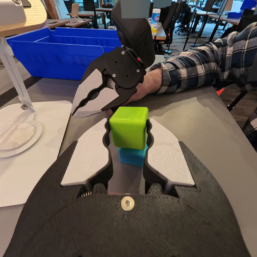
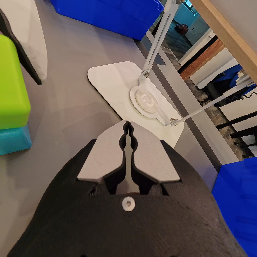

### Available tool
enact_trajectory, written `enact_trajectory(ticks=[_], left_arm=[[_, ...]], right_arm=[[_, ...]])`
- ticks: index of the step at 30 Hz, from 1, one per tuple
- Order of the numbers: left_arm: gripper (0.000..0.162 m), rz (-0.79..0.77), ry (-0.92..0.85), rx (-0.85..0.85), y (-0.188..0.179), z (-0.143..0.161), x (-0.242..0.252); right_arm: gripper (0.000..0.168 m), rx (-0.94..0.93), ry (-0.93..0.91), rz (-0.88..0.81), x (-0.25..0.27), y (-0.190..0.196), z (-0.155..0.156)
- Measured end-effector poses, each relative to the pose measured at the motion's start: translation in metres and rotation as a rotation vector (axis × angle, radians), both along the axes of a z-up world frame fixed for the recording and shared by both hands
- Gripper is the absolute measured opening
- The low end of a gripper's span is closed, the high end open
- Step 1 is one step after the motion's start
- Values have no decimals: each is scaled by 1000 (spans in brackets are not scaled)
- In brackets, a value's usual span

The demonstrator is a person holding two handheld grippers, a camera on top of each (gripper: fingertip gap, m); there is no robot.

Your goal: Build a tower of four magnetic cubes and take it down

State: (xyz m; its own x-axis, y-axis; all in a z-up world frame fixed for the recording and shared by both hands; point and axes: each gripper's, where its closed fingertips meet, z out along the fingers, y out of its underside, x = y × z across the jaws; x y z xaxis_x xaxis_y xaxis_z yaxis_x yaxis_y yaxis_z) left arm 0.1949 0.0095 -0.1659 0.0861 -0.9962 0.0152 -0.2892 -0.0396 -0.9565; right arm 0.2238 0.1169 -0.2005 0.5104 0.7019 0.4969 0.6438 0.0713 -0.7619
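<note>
A lime green cube (image 1: 128, 128) sits on a light blue cube (image 1: 131, 157) on the grey table (image 1: 187, 125), slightly askew on it. My left gripper (image 1: 128, 119) is shut on the green cube, one finger on each side. My right gripper (image 1: 73, 112) is shut and empty, just behind and left of the stack, angled down at the table. In the right wrist view its tips (image 2: 128, 122) are together over the table, with the green cube (image 2: 11, 83) and blue cube (image 2: 13, 140) at the left edge. No other cubes are in view.
A blue bin (image 1: 62, 55) stands at the back left. A white stand with a flat base plate (image 1: 27, 139) is at the left. Another blue bin (image 2: 239, 201) shows in the right wrist view. A plaid sleeve (image 1: 201, 66) rests on the table's right.
</note>
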Motion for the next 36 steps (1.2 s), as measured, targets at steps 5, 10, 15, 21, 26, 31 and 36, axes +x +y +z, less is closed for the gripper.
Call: enact_trajectory(ticks=[5,10,15,21,26,31,36], left_arm=[[49,-4,54,-16,-2,-8,1],[51,-11,8,-38,-2,-2,-2],[51,7,-4,-46,-1,0,-8],[44,94,11,48,11,10,-29],[42,246,19,220,31,47,-73],[40,422,96,412,67,89,-134],[38,548,195,412,123,102,-195]], right_arm=[[0,0,0,0,0,0,0],[0,1,0,2,0,0,0],[0,1,4,2,0,0,1],[0,1,2,2,0,-1,0],[0,0,0,2,0,0,0],[0,1,-3,3,0,-1,0],[0,-2,-6,5,-1,-1,-1]])
